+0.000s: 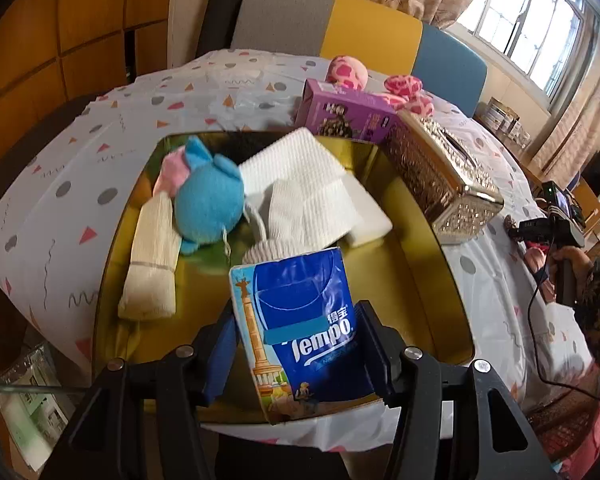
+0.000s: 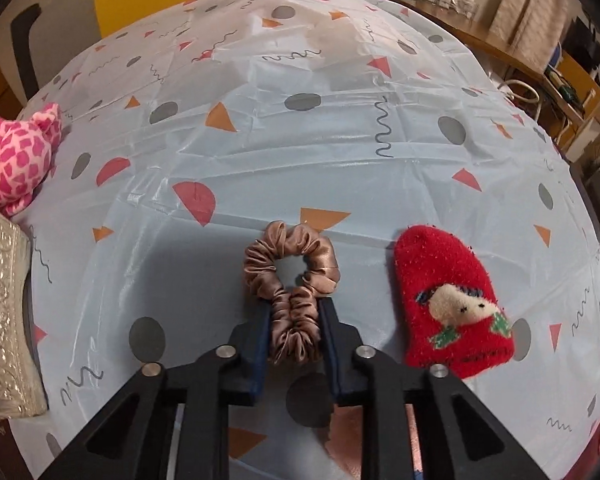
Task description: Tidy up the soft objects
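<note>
My left gripper (image 1: 296, 332) is shut on a blue Tempo tissue pack (image 1: 300, 332), held over the near end of a gold tray (image 1: 432, 280). In the tray lie a blue plush toy (image 1: 208, 204), white folded cloths (image 1: 300, 184) and a cream rolled cloth (image 1: 152, 260). My right gripper (image 2: 294, 312) is shut on a brown satin scrunchie (image 2: 292, 276) that rests on the patterned tablecloth. A red fuzzy sock (image 2: 452, 304) with a dog face lies just right of it.
A purple box (image 1: 348, 110) and an ornate gold tissue box (image 1: 444, 180) stand behind and right of the tray. A pink spotted plush (image 2: 16, 160) sits at the table's far side. The other hand-held gripper (image 1: 548, 232) shows at the right.
</note>
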A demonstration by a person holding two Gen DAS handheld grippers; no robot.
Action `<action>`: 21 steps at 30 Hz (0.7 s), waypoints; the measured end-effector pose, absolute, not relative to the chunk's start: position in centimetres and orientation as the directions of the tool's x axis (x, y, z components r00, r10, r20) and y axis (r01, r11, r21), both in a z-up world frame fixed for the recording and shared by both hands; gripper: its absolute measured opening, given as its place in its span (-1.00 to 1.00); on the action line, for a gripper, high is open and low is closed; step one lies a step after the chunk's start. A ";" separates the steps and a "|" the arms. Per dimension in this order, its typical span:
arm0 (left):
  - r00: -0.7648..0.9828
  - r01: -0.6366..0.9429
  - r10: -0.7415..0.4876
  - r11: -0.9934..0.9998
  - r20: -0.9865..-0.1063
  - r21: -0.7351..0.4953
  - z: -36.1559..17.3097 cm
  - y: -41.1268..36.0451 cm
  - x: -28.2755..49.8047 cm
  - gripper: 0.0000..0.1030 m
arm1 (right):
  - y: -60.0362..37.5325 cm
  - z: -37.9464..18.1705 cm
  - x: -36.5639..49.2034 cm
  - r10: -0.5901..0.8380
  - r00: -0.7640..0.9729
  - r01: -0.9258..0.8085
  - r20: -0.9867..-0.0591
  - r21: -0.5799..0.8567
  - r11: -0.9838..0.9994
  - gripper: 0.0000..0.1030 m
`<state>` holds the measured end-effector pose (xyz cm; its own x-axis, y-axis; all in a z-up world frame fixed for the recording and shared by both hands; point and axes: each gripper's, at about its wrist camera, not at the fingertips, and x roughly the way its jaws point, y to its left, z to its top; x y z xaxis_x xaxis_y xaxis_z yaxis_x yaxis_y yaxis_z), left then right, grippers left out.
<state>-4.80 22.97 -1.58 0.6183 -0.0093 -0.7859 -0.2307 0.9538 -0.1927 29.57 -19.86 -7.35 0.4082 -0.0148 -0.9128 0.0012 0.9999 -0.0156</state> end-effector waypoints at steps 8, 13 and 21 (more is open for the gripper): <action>0.618 -0.200 -0.047 0.956 -0.785 -0.215 -2.6 22.3 -5.2 0.11 | -19.0 -7.1 29.9 -0.068 0.391 0.011 -0.918 -0.069 0.998 -0.68; 0.598 -0.297 -0.008 0.926 -0.801 -0.231 -3.4 24.1 -5.2 0.11 | -18.5 -5.2 31.5 -0.080 0.415 0.065 -0.906 -0.058 0.996 -0.68; 0.591 -0.393 0.042 0.887 -0.805 -0.242 -4.6 27.2 -6.1 0.18 | -13.3 0.0 33.6 -0.006 0.499 0.008 -0.866 -0.003 1.000 -0.68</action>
<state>-6.10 27.16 -4.55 0.5911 0.0420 -0.8055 -0.3930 0.8871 -0.2421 33.55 -13.32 0.01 0.4992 -0.0063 -0.8665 0.0079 1.0000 -0.0027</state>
